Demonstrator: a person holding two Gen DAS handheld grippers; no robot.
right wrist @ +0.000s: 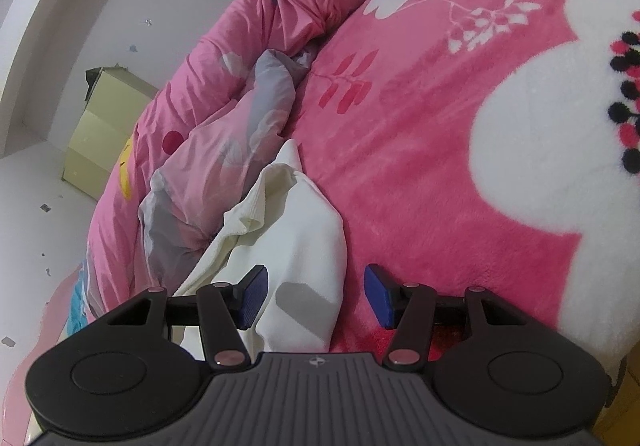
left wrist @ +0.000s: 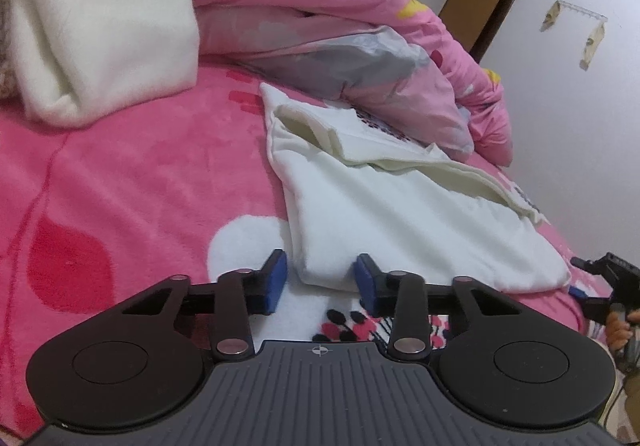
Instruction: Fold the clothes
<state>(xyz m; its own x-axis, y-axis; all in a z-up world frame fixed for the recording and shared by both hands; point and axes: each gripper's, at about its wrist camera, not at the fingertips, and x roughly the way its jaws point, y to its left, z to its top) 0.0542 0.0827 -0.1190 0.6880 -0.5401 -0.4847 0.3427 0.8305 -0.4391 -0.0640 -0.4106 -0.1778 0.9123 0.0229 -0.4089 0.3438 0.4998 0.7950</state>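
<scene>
though the white garment already lies partly folded on the pink blanket, its near edge sits between both tongs. left gripper stands narrow around a corner, seemingly not yet pinching; right gripper gapes wider, garment touching one pad. final fold remains.

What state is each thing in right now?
White garment: partly folded, flat on the pink blanket.
Quilt: bunched up.
Left gripper: fingers around the garment's corner, not visibly pressing.
Right gripper: open, garment edge between the fingers.
</scene>
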